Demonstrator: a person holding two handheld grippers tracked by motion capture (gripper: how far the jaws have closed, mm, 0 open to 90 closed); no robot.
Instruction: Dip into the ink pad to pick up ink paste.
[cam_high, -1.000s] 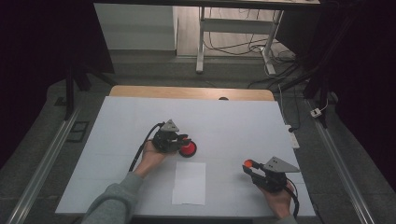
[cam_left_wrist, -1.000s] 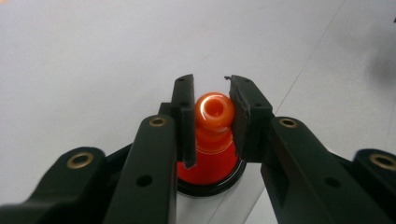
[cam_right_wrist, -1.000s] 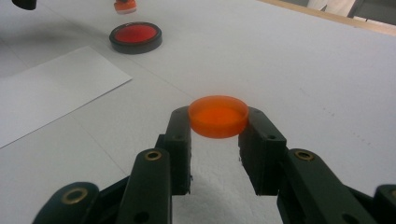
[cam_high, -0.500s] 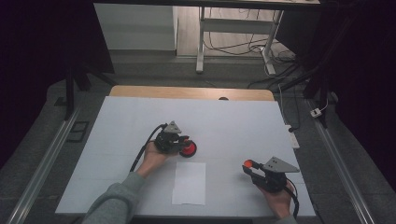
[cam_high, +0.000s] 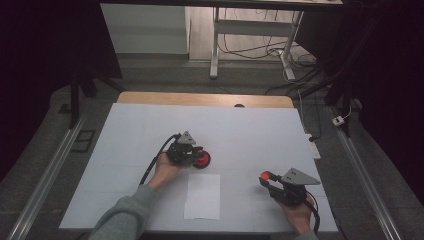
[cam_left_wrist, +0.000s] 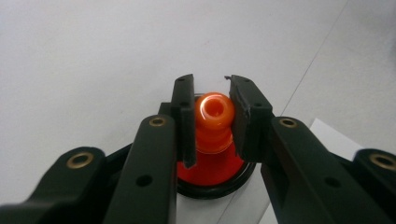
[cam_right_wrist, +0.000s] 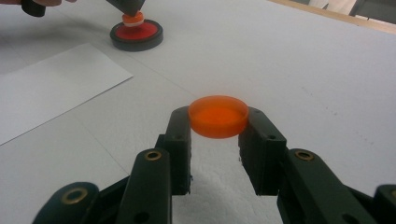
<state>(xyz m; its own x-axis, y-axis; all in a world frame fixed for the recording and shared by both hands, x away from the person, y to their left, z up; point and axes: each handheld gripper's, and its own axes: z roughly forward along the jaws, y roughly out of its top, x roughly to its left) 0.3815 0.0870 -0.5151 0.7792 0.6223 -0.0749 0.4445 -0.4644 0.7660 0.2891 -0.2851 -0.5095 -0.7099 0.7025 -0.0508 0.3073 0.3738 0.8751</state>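
**Item: red stamp, cap off, with paper sheet**

Step in hand (judged): the stamp has been split into two parts, one in each pair of tongs. Stamping the sheet looks like the work under way, or else the cap is about to go back on; the frames do not settle which.

- Left tongs (cam_high: 199, 157): just left of centre in the high view, closed on the orange knob (cam_left_wrist: 214, 108) of the stamp body. In the left gripper view the knob sits between the two black jaws at mid-frame, both pads pressed to its sides.
- Stamp base (cam_left_wrist: 212, 175): a red disc in a black ring, directly below the knob at lower centre of the left gripper view. It appears to rest on the surface (cam_high: 250, 130); whether it is quite lifted clear cannot be told.
- Right tongs (cam_high: 266, 179): lower right of the high view, closed on an orange cap (cam_right_wrist: 218, 115). In the right gripper view the cap is at mid-frame, pinched flat between the jaw tips and held above the surface.
- Paper sheet (cam_high: 202, 196): lower centre of the high view, between the two hands. The stamp stands just beyond its upper edge, near but not on it; the cap is well apart to the right.

Next move (judged): if stamping, lift the body, carry it down-frame over the sheet and press it flat. If capping, bring the cap across and align it over the red face.
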